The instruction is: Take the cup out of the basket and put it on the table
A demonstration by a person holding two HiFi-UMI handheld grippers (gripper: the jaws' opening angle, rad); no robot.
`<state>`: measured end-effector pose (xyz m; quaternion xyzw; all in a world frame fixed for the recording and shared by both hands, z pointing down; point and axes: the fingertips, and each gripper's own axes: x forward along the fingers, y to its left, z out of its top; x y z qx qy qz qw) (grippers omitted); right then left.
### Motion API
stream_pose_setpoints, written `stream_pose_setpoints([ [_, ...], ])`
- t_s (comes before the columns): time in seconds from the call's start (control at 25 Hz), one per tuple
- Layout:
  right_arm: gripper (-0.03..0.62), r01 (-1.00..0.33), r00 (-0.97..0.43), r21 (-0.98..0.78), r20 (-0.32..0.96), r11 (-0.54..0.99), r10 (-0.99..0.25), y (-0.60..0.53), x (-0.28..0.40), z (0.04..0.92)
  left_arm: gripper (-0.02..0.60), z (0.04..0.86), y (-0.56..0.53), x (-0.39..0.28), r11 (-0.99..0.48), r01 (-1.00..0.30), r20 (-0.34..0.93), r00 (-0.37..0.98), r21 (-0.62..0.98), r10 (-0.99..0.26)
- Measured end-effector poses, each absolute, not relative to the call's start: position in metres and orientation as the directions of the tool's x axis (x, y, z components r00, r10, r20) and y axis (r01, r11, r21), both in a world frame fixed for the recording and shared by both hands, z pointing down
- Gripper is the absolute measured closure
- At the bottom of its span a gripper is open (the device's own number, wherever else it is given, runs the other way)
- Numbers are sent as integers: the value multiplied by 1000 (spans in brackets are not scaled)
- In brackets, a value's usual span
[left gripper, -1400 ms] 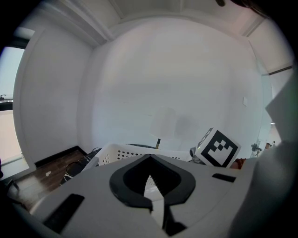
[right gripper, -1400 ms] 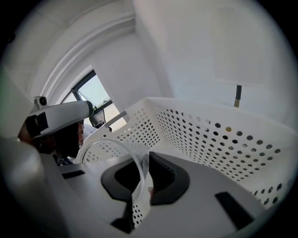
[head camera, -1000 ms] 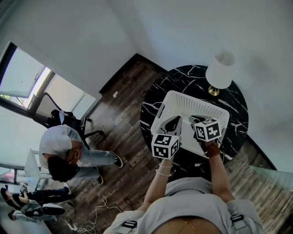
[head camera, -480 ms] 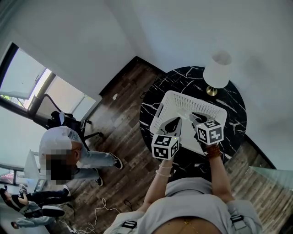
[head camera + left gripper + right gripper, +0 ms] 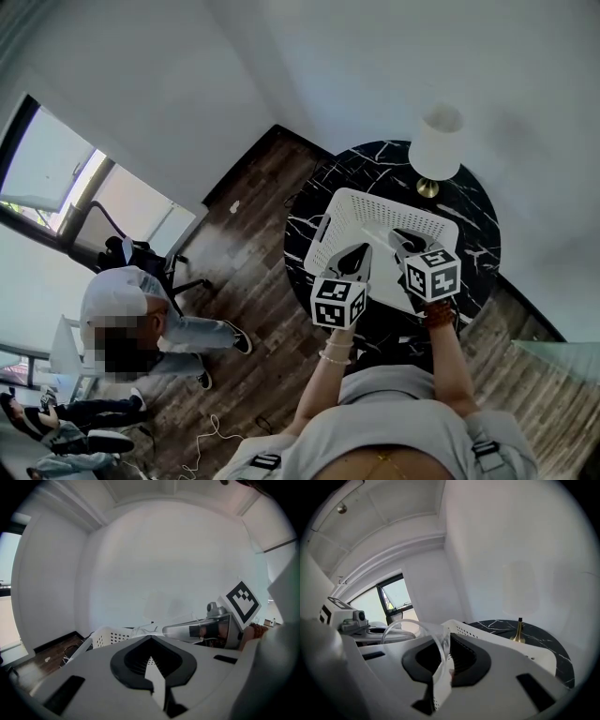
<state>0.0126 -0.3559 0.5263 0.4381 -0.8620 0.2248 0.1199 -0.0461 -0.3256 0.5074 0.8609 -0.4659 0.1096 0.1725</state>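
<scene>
While our right gripper [image 5: 444,663] pinches the clear, thin-walled cup [image 5: 440,641],
our left gripper [image 5: 151,662] is pressed together, the perforated basket [image 5: 110,636] half hidden.

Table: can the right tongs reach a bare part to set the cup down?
Probably yes: the right tongs hold the cup above the basket, and bare table lies open beside it.

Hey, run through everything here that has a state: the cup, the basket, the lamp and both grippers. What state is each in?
right gripper: fingers shut on the cup's wall at the rim.
left gripper: fingers shut, nothing between them.
cup: clear, empty, held, not yet on the table.
basket: upright on the table, top open.
lamp: upright on the table.
</scene>
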Motion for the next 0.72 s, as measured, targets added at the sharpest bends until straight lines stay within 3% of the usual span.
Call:
stream_pose_setpoints([
  [0.72, 565, -816, -577, -253, 318, 519, -752, -338, 22, 486, 575, 501, -312, -39, -526, -830, 341, 556, 184, -758],
])
